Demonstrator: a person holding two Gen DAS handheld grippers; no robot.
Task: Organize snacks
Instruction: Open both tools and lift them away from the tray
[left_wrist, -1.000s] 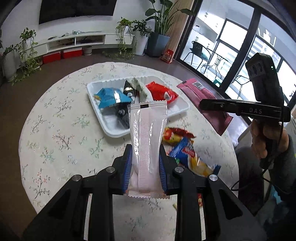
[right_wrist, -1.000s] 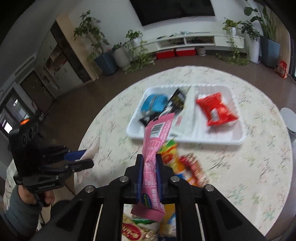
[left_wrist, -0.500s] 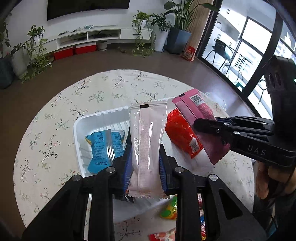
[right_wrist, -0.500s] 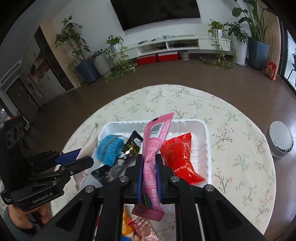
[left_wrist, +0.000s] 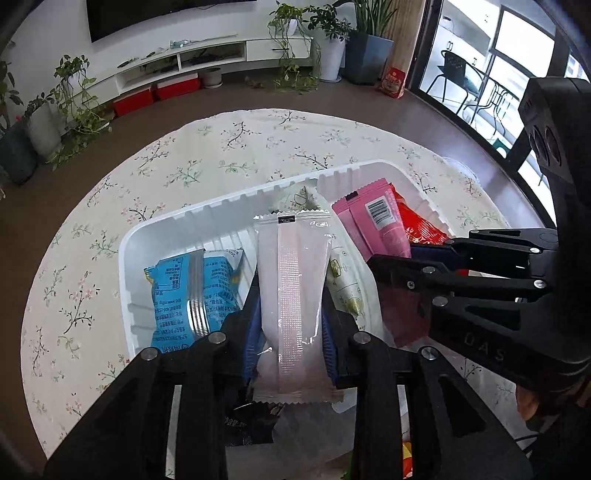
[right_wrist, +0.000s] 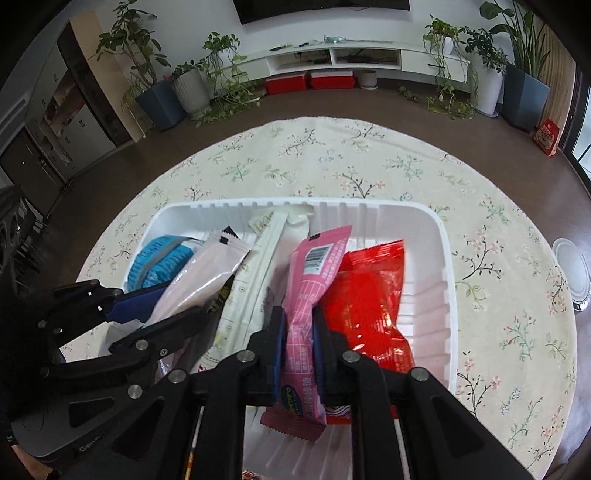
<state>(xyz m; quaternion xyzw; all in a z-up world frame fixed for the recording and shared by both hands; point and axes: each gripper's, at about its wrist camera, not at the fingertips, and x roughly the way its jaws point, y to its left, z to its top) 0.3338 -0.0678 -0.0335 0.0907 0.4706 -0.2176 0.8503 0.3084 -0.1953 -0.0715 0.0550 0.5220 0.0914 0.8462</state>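
Note:
My left gripper (left_wrist: 290, 317) is shut on a pale pink-white snack packet (left_wrist: 291, 288) and holds it over the white tray (left_wrist: 129, 236). My right gripper (right_wrist: 299, 332) is shut on a pink snack packet (right_wrist: 314, 280) over the same tray (right_wrist: 439, 236). In the tray lie a blue packet (left_wrist: 184, 291), a red packet (right_wrist: 365, 299), a cream packet (right_wrist: 255, 273) and a dark packet, mostly hidden. The right gripper also shows at the right of the left wrist view (left_wrist: 413, 266), and the left gripper at the left of the right wrist view (right_wrist: 166, 306).
The tray sits on a round table with a floral cloth (right_wrist: 332, 155). A white round lid (right_wrist: 570, 273) lies at the table's right edge. Loose snacks peek out below the tray's near edge (left_wrist: 406, 450). Plants and a TV shelf stand far behind.
Both grippers have moved forward and down from above the loose snacks to over the tray, each still holding its packet. They now sit close side by side.

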